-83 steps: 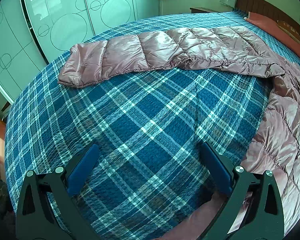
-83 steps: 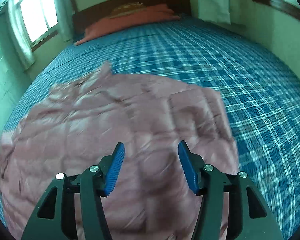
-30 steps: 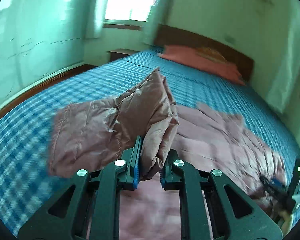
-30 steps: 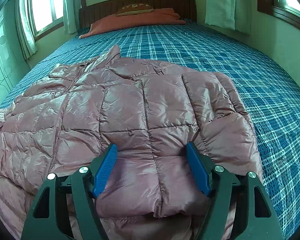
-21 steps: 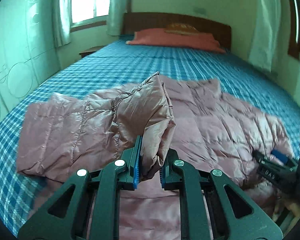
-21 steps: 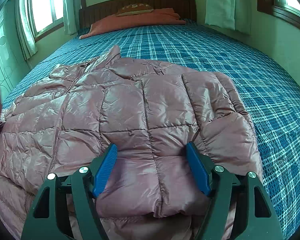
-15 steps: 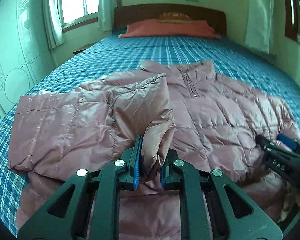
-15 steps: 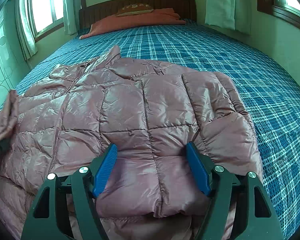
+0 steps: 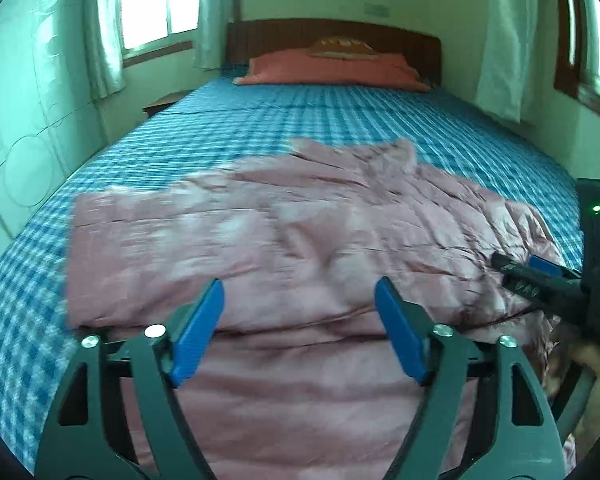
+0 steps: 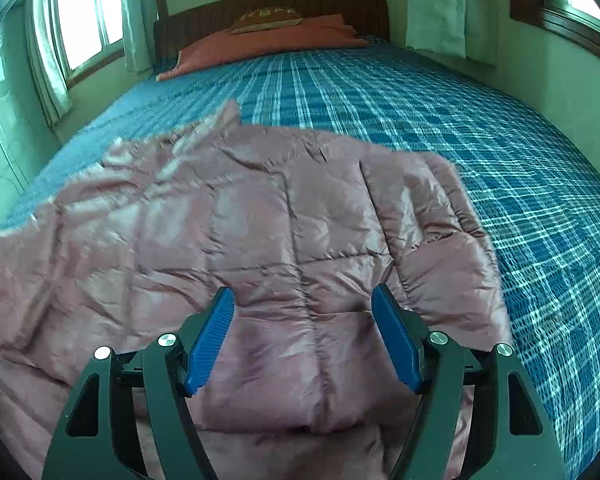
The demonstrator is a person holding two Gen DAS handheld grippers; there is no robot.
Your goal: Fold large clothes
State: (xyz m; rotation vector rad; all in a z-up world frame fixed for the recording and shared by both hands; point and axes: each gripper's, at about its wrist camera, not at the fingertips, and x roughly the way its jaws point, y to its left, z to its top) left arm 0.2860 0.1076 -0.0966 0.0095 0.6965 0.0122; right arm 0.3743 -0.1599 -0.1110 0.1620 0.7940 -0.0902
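A pink quilted puffer jacket (image 9: 300,240) lies spread on the blue plaid bed, its sleeve folded across the body; it also shows in the right wrist view (image 10: 260,240). My left gripper (image 9: 300,308) is open and empty, just above the jacket's near left part. My right gripper (image 10: 304,320) is open and empty above the jacket's near right part. The right gripper also shows at the right edge of the left wrist view (image 9: 540,276).
The blue plaid bedspread (image 10: 500,140) covers the bed. An orange pillow (image 9: 332,68) and a wooden headboard (image 9: 332,32) stand at the far end. Curtained windows (image 10: 84,32) flank the bed. A wardrobe (image 9: 20,120) stands at the left.
My left gripper has opened and let go of the jacket sleeve, which now lies folded over the body. The right gripper has pulled back a little, still open.
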